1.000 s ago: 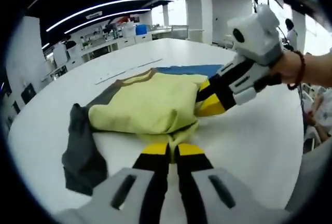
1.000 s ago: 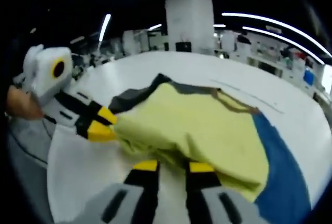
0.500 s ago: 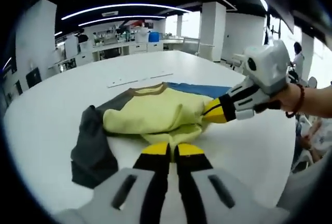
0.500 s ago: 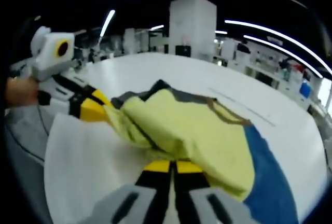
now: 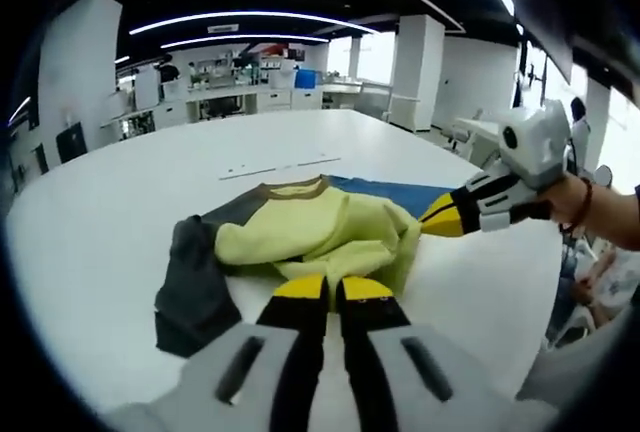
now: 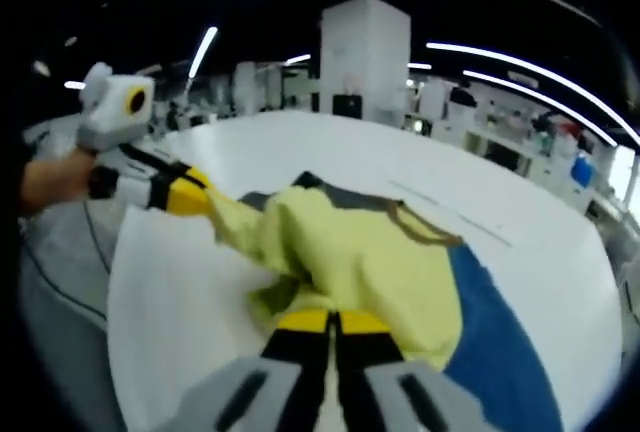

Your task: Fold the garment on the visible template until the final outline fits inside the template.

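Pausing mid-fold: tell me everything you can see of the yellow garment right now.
The pale yellow garment with dark grey sleeves and a brown neckband looks like soft knit. It lies bunched on the white table, partly over the blue template. One grey sleeve trails out flat beside it. The left gripper and right gripper each pinch a yellow edge, lifting it clear so the cloth stretches between them.

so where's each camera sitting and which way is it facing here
Left gripper view: rides on the left gripper, looks forward over its shut fingers at the yellow garment on the white table; the right gripper and a hand enter from the right.
Right gripper view: rides on the right gripper, faces the garment and blue template; the left gripper enters from the left.
Both share the garment, template and table.
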A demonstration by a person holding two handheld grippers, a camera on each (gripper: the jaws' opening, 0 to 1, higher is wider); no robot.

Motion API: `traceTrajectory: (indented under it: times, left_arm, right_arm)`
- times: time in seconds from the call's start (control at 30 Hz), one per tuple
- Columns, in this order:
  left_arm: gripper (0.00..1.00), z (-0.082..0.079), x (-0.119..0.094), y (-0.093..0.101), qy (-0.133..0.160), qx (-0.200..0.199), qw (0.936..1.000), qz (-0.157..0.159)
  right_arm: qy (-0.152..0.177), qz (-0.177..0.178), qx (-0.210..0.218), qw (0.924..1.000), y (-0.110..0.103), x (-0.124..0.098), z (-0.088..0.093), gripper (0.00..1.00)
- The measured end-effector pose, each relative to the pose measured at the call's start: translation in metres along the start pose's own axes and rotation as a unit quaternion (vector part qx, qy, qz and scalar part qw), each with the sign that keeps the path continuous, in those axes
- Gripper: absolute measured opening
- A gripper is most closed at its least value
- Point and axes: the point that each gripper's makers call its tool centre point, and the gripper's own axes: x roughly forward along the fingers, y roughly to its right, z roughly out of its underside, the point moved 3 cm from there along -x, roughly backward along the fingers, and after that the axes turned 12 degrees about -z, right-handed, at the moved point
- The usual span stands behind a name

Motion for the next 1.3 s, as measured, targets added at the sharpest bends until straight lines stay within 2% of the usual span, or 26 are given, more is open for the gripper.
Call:
traceTrajectory:
  times: [0.23,0.47,0.77,1.07,1.3]
  left_arm:
    - [0.01,0.003,-0.009,-0.004,-0.007,-0.003,1.0,0.0]
    - [0.01,0.005,-0.02,-0.01,-0.02,-0.037,0.9991,0.005]
    - [0.01,0.018,-0.03,-0.003,-0.043,-0.039,0.9982,0.013]
    - [0.01,0.027,-0.036,0.025,-0.061,-0.04,0.9966,0.038]
    - [0.01,0.022,-0.029,0.061,-0.057,-0.036,0.9952,0.07]
  right_arm:
    - [0.011,-0.003,0.029,0.9995,-0.003,-0.015,0.004,0.0]
    - [0.022,-0.016,0.051,0.9983,-0.001,-0.032,0.004,0.0]
    - [0.018,-0.021,0.066,0.9975,-0.001,-0.05,0.009,0.0]
    - [0.0,-0.003,0.066,0.9978,0.004,-0.06,0.017,0.0]
    - [-0.006,0.005,0.076,0.9971,0.012,-0.06,0.025,0.0]
